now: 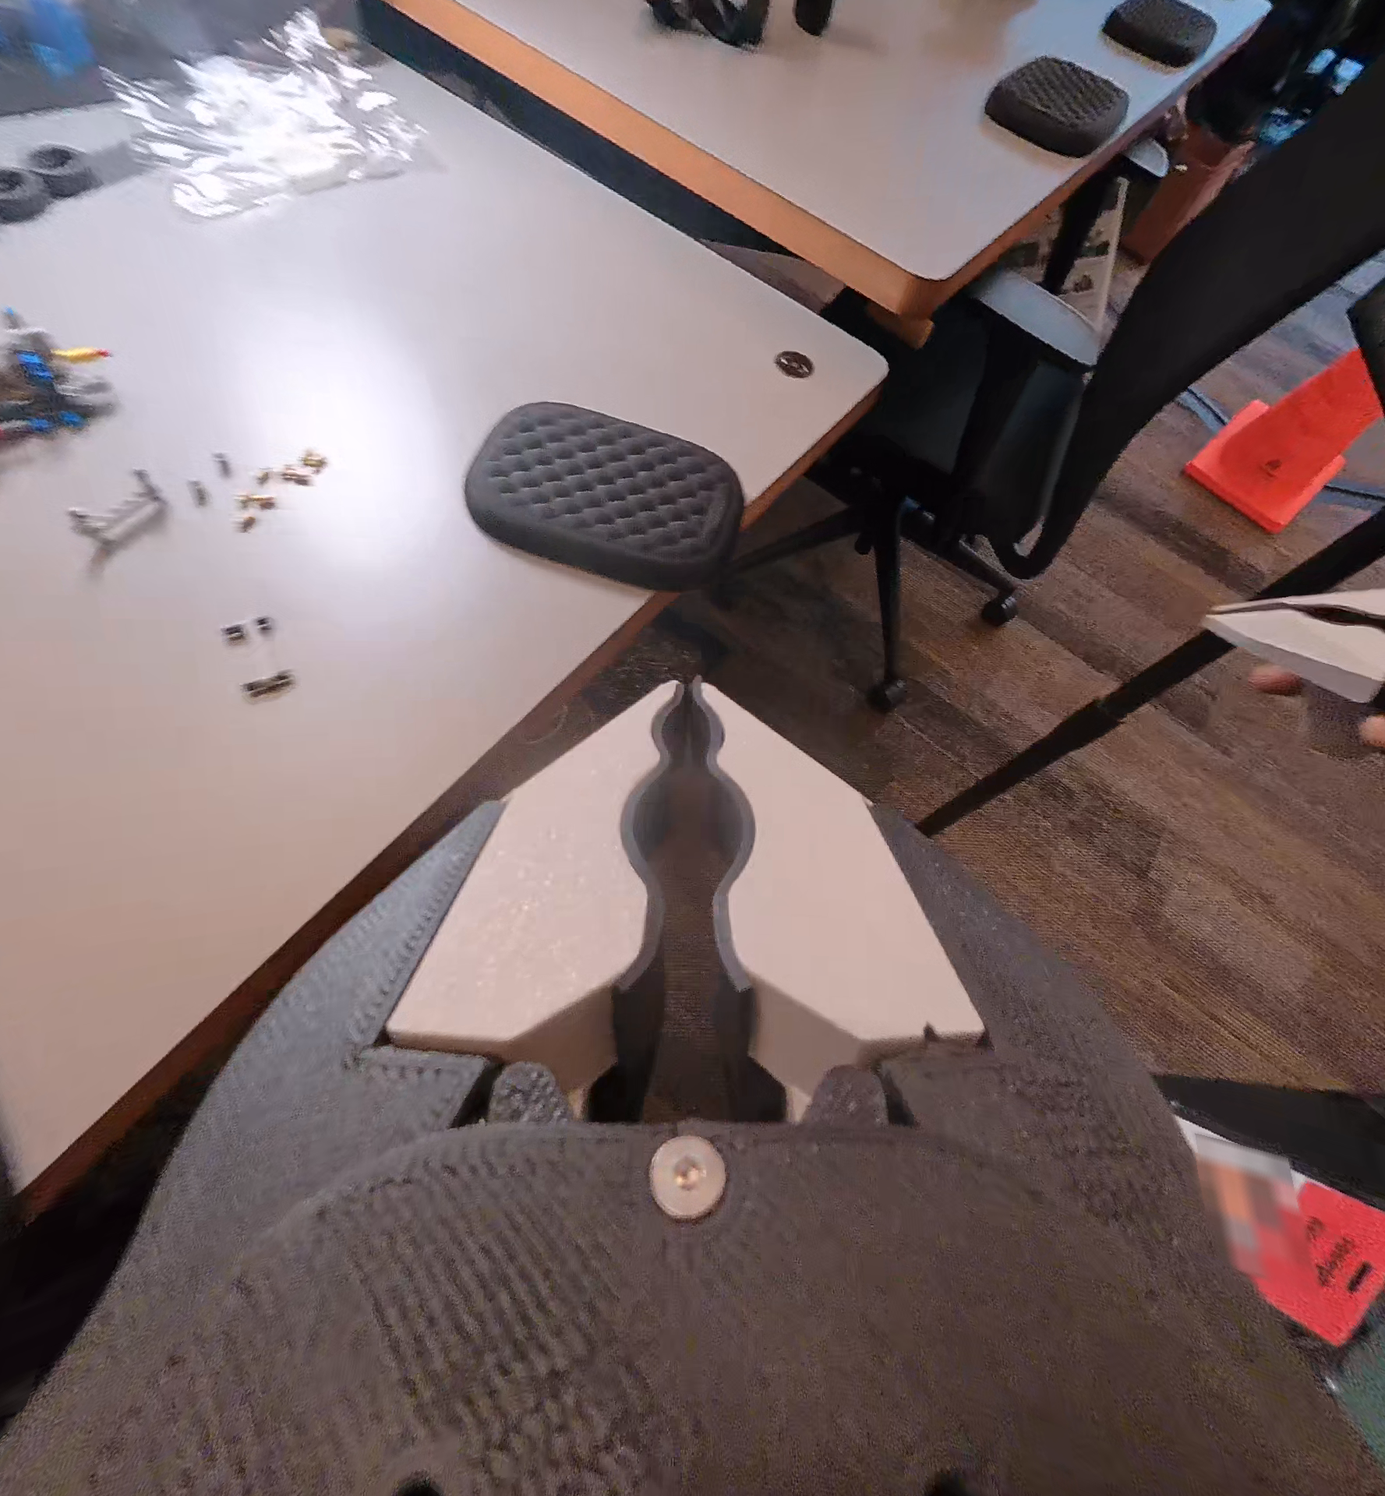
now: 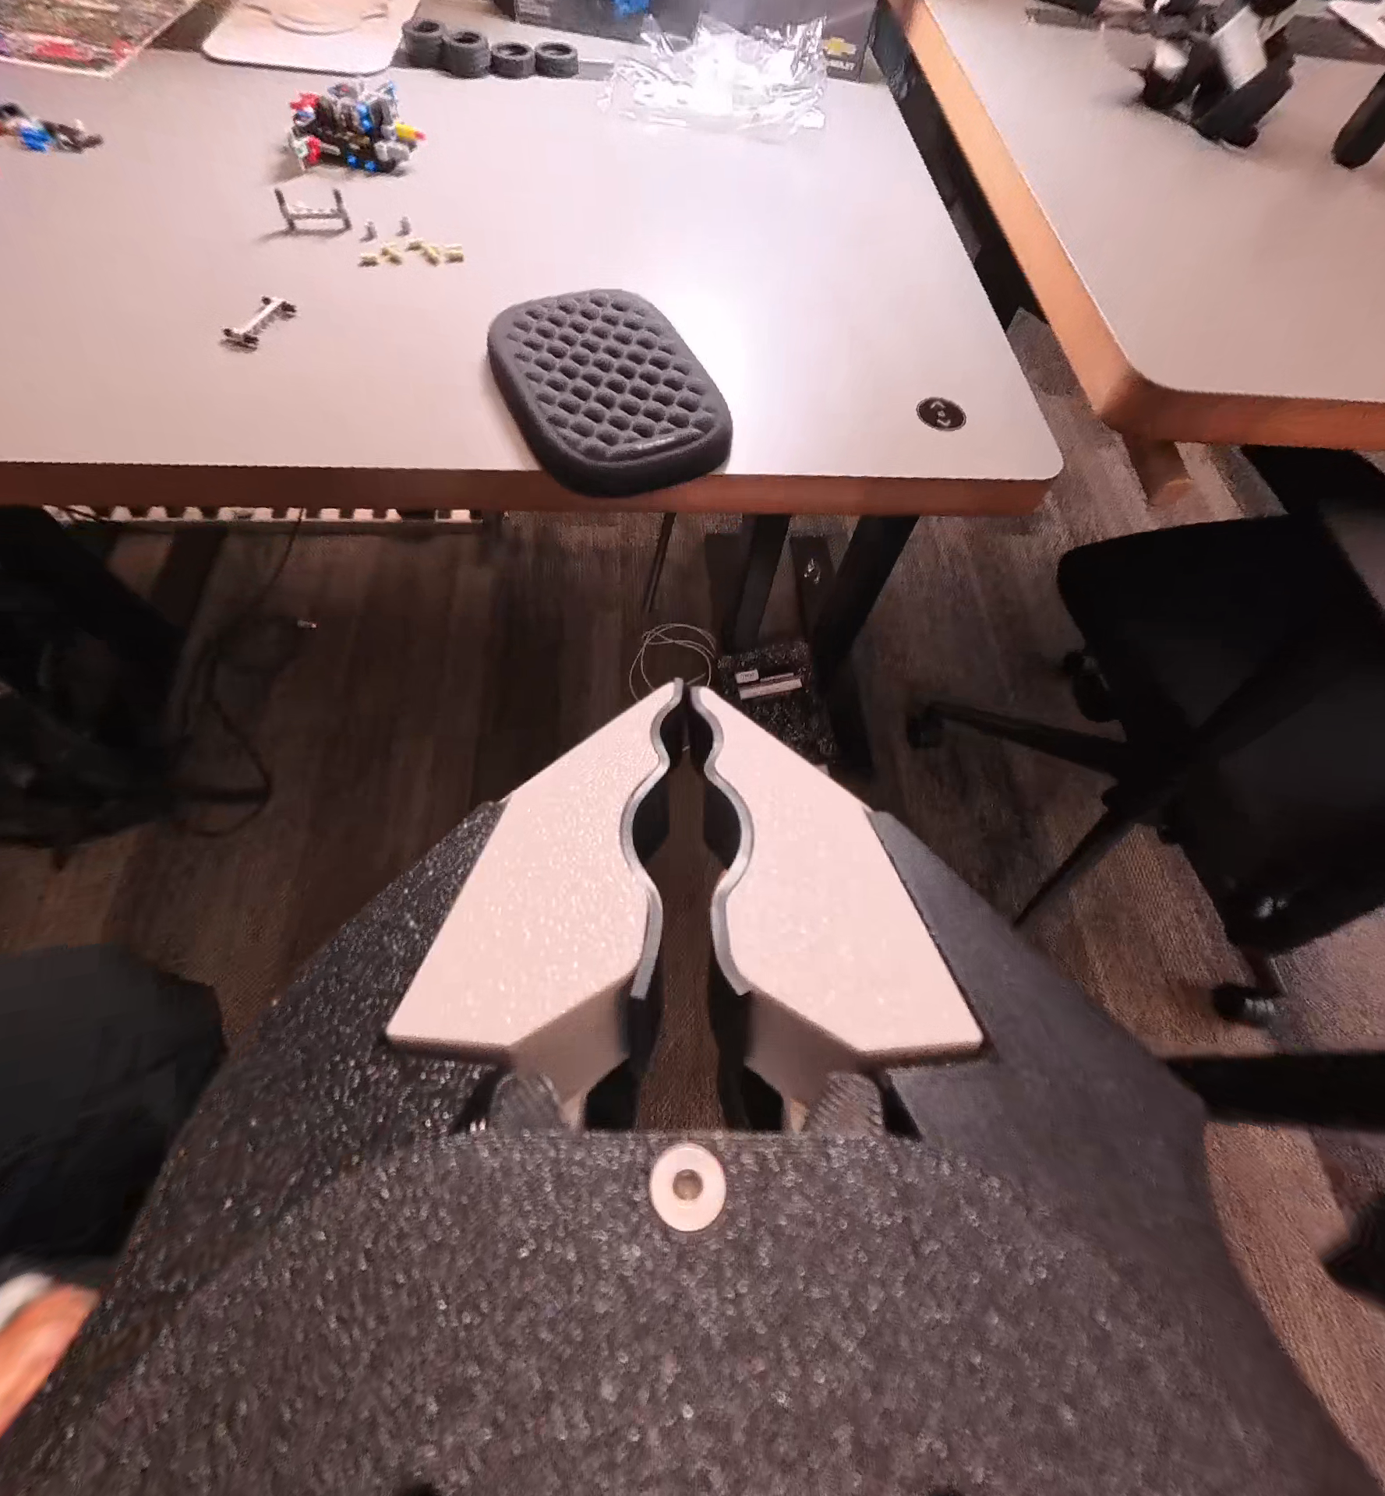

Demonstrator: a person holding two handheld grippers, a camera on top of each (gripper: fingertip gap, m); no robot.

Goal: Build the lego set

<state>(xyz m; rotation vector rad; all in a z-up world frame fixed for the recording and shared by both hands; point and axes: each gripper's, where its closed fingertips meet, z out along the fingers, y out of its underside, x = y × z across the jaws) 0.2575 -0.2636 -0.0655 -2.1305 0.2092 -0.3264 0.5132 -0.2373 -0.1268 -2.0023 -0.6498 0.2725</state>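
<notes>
Stage: early to middle, I judge; one multicoloured build (image 2: 353,129) stands on the table (image 2: 713,267), and most parts are loose.
Done: the build, a dense cluster of red, blue, yellow and black pieces, at about 11 o'clock in the right wrist view.
Left: four tyres (image 2: 488,50) in a row at the far edge, unfitted; a grey frame (image 2: 310,214) just in front of the build; tan pins (image 2: 413,251) beside it; a small axle piece (image 2: 260,322) nearer; a loose pile (image 2: 5,138) at 10 o'clock.
Bag: clear plastic bag (image 2: 717,77) at 12 o'clock, pale parts inside.
Left gripper (image 1: 687,694): fingers closed tip to tip, nothing in them, held off the table's corner over the floor.
Right gripper (image 2: 685,696): fingers likewise together and empty, below the table's near edge.
Pad: black dimpled pad (image 2: 608,388) at the near edge, between grippers and parts.
Next: both must come up over the table, I think.
</notes>
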